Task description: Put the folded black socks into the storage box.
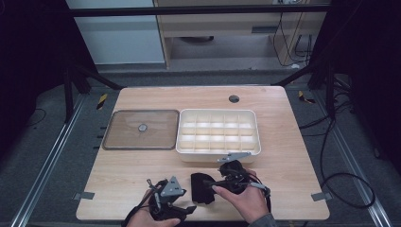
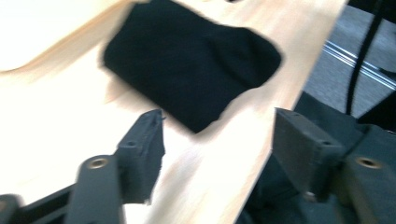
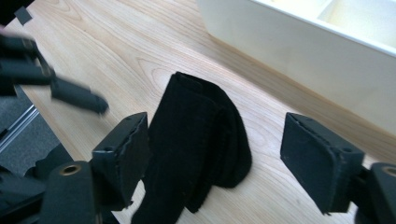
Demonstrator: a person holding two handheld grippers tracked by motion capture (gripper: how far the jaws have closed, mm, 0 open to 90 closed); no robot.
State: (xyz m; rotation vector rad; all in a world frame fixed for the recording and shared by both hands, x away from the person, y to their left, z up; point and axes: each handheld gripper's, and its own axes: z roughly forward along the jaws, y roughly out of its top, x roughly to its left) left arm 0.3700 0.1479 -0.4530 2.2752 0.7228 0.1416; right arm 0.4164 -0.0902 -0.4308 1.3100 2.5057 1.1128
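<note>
A folded black sock lies on the wooden table near its front edge, between the two hands. My left gripper is open, just short of the sock, at the table's front edge. My right gripper is open too, its jaws standing either side of the sock and a little above it. The left gripper's finger pokes in at the left of the right gripper view. In the high view the left gripper sits left of the sock and the right gripper at its right.
A white tray with several compartments stands behind the sock; its wall is close to my right gripper. A flat framed lid with a small knob lies left of it. A round hole marks the table's far side.
</note>
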